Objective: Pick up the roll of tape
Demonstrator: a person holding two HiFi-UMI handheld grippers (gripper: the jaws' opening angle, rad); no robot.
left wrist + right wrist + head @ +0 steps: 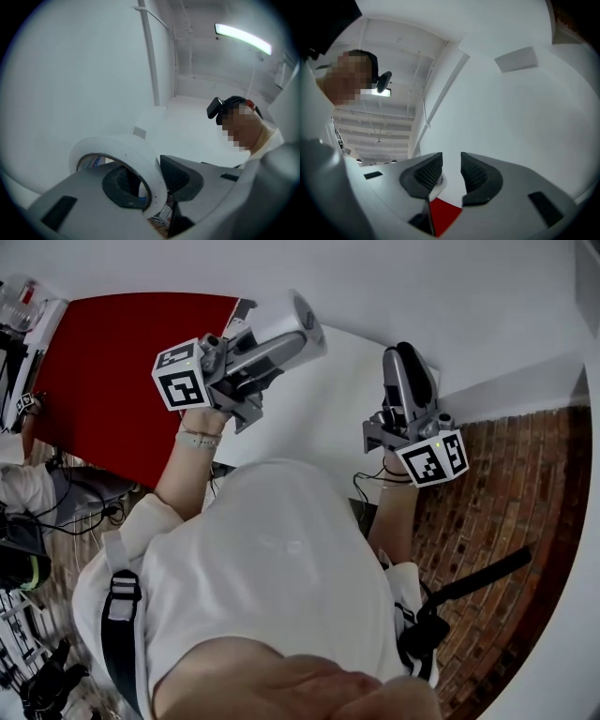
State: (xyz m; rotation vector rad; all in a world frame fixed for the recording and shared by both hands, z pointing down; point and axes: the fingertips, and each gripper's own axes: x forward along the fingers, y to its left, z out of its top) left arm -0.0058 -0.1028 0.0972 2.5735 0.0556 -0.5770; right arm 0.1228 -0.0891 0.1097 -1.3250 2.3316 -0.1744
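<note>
The roll of white tape (298, 322) is lifted off the table, with my left gripper (281, 341) shut on its wall. In the left gripper view the tape roll (117, 146) fills the lower left; one pad sits inside the ring and the other fingertip (174, 172) presses from outside, so my left gripper (146, 177) clamps it. My right gripper (405, 360) hangs over the white table (328, 418) to the right, apart from the tape. In the right gripper view my right gripper (451, 171) shows its jaws nearly together with nothing between them.
A red mat (122, 362) covers the table's left part, and a sliver of the red mat (443, 213) shows below the right jaws. Brick-patterned floor (506, 502) lies at the right. Cables and gear (37, 521) sit at the left. White walls rise ahead, with a wall plate (515, 58).
</note>
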